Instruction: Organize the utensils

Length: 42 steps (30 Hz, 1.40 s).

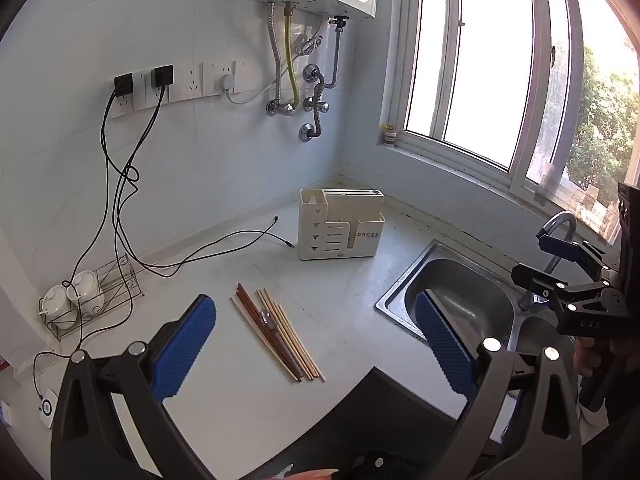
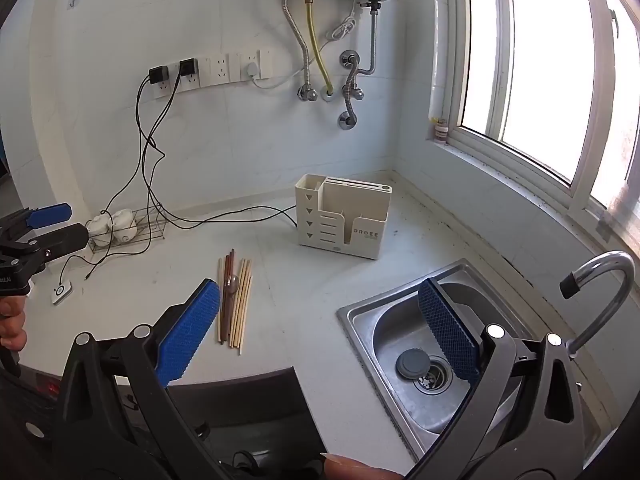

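Observation:
A bundle of chopsticks (image 1: 276, 332), pale wood and dark brown, lies on the white counter with a small metal spoon (image 1: 266, 317) across it. A cream utensil holder (image 1: 340, 224) stands farther back near the corner. My left gripper (image 1: 316, 338) hovers open above the counter, the chopsticks lying between and beyond its blue pads, untouched. In the right wrist view the chopsticks (image 2: 236, 304), the spoon (image 2: 232, 283) and the holder (image 2: 344, 216) show again. My right gripper (image 2: 320, 328) hangs open, empty, its right finger over the sink (image 2: 360, 320).
A steel sink (image 1: 390, 300) with a curved tap (image 2: 600, 280) lies to the right. Black cables (image 1: 120, 216) trail from wall sockets across the counter. A wire rack with white jars (image 1: 80, 296) sits at the left, a small white device (image 2: 62, 292) near it. A dark stove edge (image 2: 248, 396) borders the front.

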Each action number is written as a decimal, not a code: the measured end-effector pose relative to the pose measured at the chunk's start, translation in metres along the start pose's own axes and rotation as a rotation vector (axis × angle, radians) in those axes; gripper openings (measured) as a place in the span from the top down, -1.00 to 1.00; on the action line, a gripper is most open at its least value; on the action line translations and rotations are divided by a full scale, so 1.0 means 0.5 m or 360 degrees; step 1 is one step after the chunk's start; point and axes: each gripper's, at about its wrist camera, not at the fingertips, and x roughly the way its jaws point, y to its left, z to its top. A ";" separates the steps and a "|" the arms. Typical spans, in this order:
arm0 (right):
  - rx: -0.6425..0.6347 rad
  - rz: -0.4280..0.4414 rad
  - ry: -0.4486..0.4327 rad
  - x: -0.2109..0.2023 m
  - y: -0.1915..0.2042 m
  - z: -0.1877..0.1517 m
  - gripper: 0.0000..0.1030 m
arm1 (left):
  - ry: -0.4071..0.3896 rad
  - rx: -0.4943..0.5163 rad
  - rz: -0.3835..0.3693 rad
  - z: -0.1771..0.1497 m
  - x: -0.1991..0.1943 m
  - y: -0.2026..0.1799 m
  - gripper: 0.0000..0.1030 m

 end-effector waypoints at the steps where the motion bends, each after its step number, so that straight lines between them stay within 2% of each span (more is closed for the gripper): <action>1: 0.0003 0.0002 -0.0001 0.000 0.000 0.000 -0.84 | 0.0005 -0.0013 -0.0009 0.001 0.001 0.000 -0.90; 32: 0.0015 0.0012 -0.0001 0.000 -0.001 0.002 -0.84 | -0.0009 0.0017 0.0003 0.012 0.009 -0.005 -0.90; 37: 0.0024 0.0017 0.0004 0.004 -0.003 0.002 -0.84 | -0.0068 0.0054 0.0018 0.011 0.009 -0.013 -0.90; 40: 0.0024 0.0019 0.0001 0.005 -0.004 0.003 -0.84 | -0.0056 0.0055 0.0016 0.011 0.011 -0.018 -0.90; 42: 0.0026 0.0022 0.0002 0.008 -0.006 0.003 -0.84 | 0.0000 0.0044 0.0015 0.012 0.018 -0.019 -0.90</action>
